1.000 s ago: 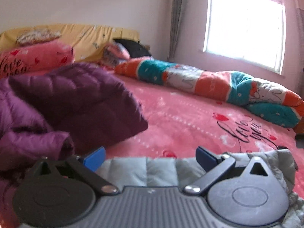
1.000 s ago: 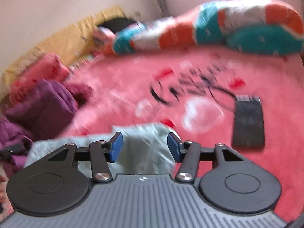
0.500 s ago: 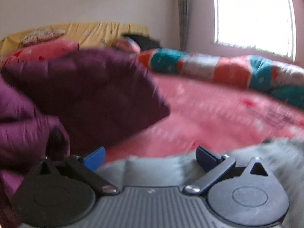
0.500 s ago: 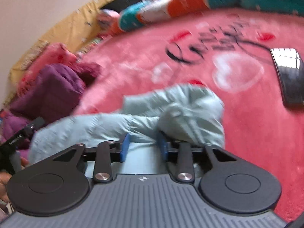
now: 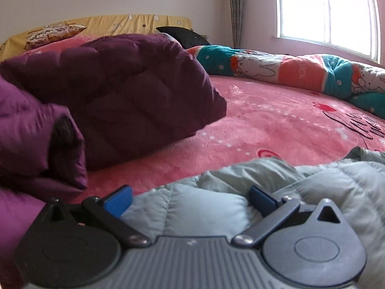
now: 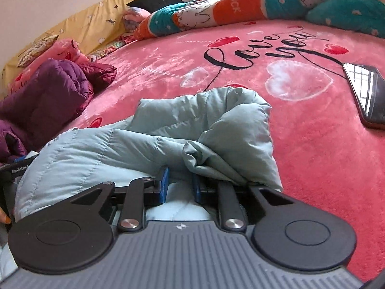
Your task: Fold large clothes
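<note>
A pale blue-grey puffer jacket [image 6: 192,120] lies crumpled on the pink bed blanket [image 6: 312,168]. My right gripper [image 6: 180,186] is low at its near edge. Its jaws are closing, and a bunched fold of the jacket is pinched between the blue pads [image 6: 164,185]. In the left wrist view the same jacket [image 5: 324,175] fills the foreground. My left gripper [image 5: 190,200] stands wide open over it, and quilted fabric lies between its spread fingers without being pressed.
A purple puffer jacket [image 5: 120,91] is heaped on the left, close to my left gripper, and shows again [image 6: 48,91]. A dark phone [image 6: 365,94] lies on the blanket to the right. A rolled rabbit-print quilt [image 5: 288,72] runs along the far side under the window.
Both grippers have sunk towards the pale jacket. The right jaws went from wide apart to narrow, taking a fold of it between them. The left jaws stayed wide.
</note>
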`<state>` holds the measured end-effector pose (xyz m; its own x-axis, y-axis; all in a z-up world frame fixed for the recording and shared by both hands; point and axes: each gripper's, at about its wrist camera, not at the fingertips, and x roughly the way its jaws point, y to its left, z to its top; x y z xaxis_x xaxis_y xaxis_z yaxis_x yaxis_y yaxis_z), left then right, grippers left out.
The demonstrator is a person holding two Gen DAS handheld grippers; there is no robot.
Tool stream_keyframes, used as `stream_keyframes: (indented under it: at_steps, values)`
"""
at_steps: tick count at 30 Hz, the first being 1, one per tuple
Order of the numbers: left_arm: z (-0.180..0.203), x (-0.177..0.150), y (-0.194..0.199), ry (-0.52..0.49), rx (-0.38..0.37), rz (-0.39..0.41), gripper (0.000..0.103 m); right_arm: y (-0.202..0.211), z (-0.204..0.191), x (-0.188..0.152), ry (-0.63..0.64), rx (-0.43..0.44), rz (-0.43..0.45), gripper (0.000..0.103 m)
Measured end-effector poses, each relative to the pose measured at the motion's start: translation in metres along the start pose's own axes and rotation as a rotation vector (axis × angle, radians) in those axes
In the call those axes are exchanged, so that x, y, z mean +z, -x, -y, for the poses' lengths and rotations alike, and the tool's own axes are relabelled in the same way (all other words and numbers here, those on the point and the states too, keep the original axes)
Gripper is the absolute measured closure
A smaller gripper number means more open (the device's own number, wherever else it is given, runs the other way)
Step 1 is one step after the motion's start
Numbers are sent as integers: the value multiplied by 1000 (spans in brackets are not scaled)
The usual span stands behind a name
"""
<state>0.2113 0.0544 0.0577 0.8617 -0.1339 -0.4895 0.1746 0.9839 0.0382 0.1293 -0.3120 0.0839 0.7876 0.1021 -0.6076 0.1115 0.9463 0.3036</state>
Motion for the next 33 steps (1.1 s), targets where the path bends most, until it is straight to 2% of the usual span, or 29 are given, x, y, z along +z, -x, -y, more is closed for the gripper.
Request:
stream_keyframes:
  at_steps: [2,3,4,6,7,11,14,20,26,28,29,31,33]
  values:
    - [1,9,17,-6,-21,36,1,3,-4,5,1,-3,-11,79]
    - [3,13,29,-17,-29,60,1,7,-6,8,-3,3,-13,70]
    - [6,16,42,-41,-37,76,1,13,-8,11,-13,13,-1,51]
    - [14,18,58,-79,-56,66,1,28,-13,15,-26,22,55,26]
    - [17,16,66,-86,-79,59,1,35,-17,16,-24,11,83,18]
    - [31,4,70,-98,-103,-19,1,44,-31,12,23,-43,122,13]
    - [36,-8,59,-105,-114,-88,1,33,-28,5,55,-107,88,13]
    - [33,-26,33,-63,-143,-173,0,11,-23,-1,117,-144,15,12]
    - [34,-28,31,-64,-142,-181,0,4,-22,-5,154,-162,24,10]
    - [32,-18,37,-64,-140,-189,4,6,-27,-5,157,-145,21,3]
    - [31,-10,45,-58,-143,-183,9,10,-26,-2,161,-130,18,2]
    - [25,5,70,-32,-182,-124,9,28,-31,-1,148,-111,21,3]
    - [20,18,101,-28,-198,-76,8,58,-28,4,77,-63,80,2]
